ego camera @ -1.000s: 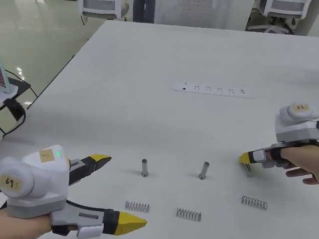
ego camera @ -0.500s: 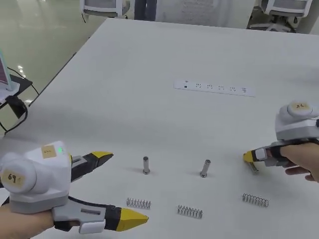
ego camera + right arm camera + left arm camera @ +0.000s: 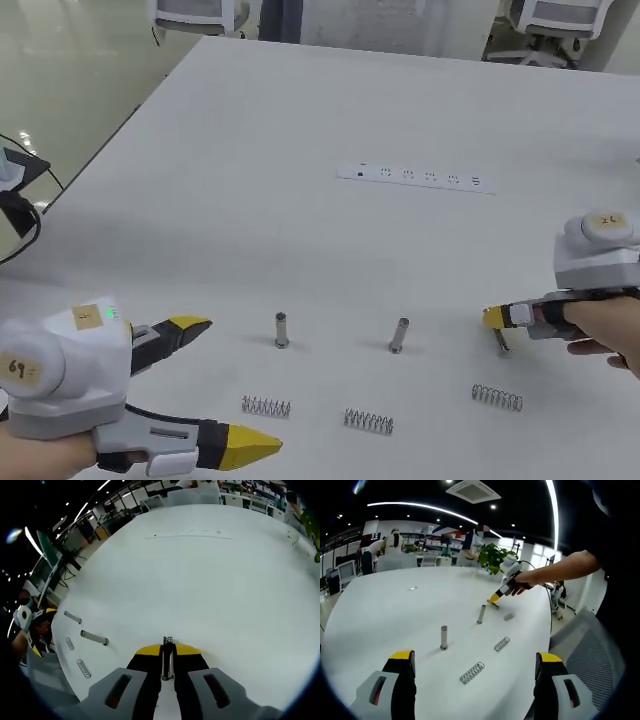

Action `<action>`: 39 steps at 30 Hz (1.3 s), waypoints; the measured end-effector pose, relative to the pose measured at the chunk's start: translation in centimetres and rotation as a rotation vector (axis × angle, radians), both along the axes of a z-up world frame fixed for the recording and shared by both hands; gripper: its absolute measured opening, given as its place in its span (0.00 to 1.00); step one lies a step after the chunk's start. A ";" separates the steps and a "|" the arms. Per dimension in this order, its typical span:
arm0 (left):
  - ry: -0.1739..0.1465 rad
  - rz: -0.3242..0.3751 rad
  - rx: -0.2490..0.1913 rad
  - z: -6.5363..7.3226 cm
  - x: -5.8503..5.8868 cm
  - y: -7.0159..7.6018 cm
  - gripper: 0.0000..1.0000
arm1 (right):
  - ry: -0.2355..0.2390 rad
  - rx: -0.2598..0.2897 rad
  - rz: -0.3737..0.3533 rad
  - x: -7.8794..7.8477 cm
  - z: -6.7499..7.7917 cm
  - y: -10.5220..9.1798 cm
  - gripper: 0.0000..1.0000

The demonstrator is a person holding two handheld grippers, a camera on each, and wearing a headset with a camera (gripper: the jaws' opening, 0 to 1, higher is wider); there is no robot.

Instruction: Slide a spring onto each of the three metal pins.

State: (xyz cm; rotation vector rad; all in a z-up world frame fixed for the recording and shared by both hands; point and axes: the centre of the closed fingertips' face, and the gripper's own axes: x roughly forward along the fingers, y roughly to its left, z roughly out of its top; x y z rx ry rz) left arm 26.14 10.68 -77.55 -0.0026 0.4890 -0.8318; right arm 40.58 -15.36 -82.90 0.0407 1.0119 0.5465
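Observation:
Two metal pins stand upright on the white table, the left pin (image 3: 281,329) (image 3: 443,637) and the middle pin (image 3: 399,335) (image 3: 481,614). My right gripper (image 3: 496,319) (image 3: 168,651) is shut on the third pin (image 3: 500,341) (image 3: 167,664) at the right, which leans slightly. Three springs lie flat in front of the pins: the left spring (image 3: 266,406) (image 3: 472,672), the middle spring (image 3: 368,421) (image 3: 502,643) and the right spring (image 3: 497,397) (image 3: 509,616). My left gripper (image 3: 222,385) (image 3: 475,656) is open, low at the near left, holding nothing.
A white power strip (image 3: 416,177) lies across the middle of the table (image 3: 300,120). The table's left edge runs diagonally at the left, with floor beyond. Office chairs (image 3: 195,12) stand past the far edge.
The head camera has shifted slightly. The right gripper stays shut on the right pin. The left gripper stays open and has sunk a little toward the near edge.

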 end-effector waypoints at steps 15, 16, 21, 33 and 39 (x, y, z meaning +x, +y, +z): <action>-0.012 -0.024 -0.015 0.3 0.0 -0.9 0.97 | -0.161 0.021 0.030 -0.8 2.0 0.0 0.05; -0.014 -0.025 -0.017 0.3 0.0 -0.9 0.97 | -0.175 0.016 0.037 -1.0 2.1 0.0 0.05; -0.016 -0.028 -0.021 0.4 -0.1 -1.0 0.97 | -0.208 -0.005 0.063 -1.7 2.2 -0.1 0.05; -0.020 -0.023 -0.020 0.7 -0.3 -0.9 0.97 | -0.266 -0.093 0.164 -2.4 2.1 -0.1 0.05; -0.018 -0.024 -0.020 0.6 -0.3 -0.9 0.97 | -0.279 -0.127 0.197 -2.4 2.0 -0.3 0.06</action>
